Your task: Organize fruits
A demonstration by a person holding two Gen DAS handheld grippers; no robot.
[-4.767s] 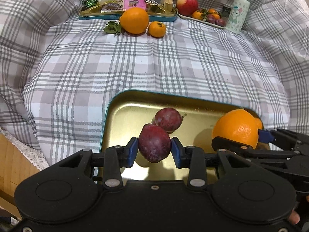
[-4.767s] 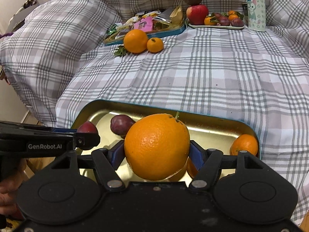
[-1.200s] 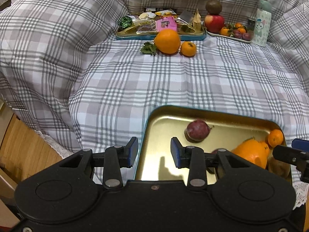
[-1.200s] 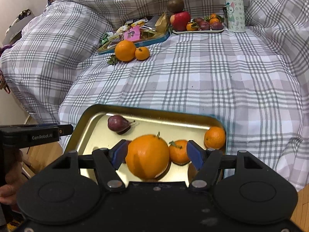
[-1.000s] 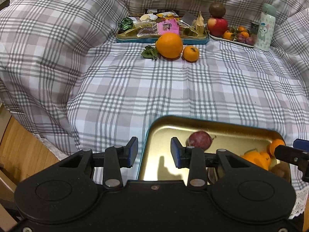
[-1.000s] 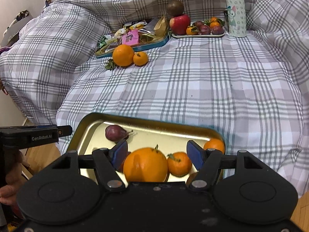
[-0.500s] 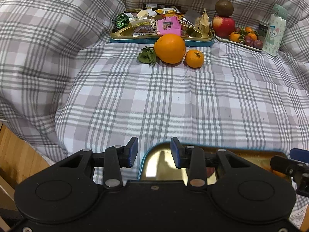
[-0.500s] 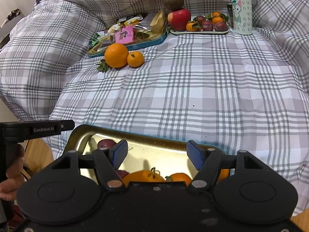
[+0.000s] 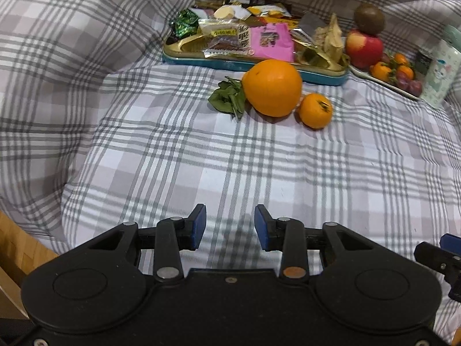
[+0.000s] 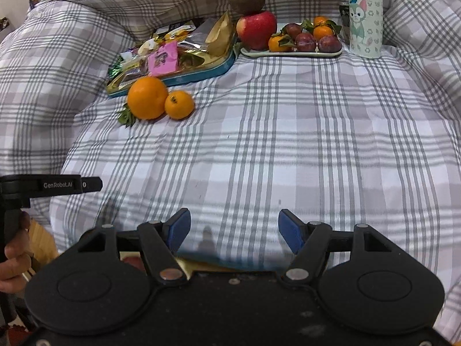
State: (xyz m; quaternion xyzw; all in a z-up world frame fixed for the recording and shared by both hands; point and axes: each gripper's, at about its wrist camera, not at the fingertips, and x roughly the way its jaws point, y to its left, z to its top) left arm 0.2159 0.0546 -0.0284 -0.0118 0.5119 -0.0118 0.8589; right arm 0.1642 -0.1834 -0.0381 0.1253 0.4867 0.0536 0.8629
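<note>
A big orange (image 9: 272, 88) with a leaf and a small orange (image 9: 315, 110) lie on the plaid cloth far ahead; they also show in the right wrist view as the big orange (image 10: 147, 98) and small orange (image 10: 179, 105). My left gripper (image 9: 229, 226) is open and empty above bare cloth. My right gripper (image 10: 234, 230) is open and empty; only the far rim of the gold tray (image 10: 222, 261) shows below it. The left gripper's side (image 10: 52, 186) shows at the left of the right wrist view.
A gold tray of snack packets (image 9: 253, 43) stands at the back. A white plate (image 10: 291, 53) holds an apple (image 10: 256, 30) with a kiwi on top, small oranges and plums. A printed bottle (image 10: 364, 14) stands at the right. Wood floor (image 9: 17, 248) lies past the left edge.
Both grippers let go of the plum and the big orange in the gold tray, then rose and moved forward. The tray has slid out of view under them.
</note>
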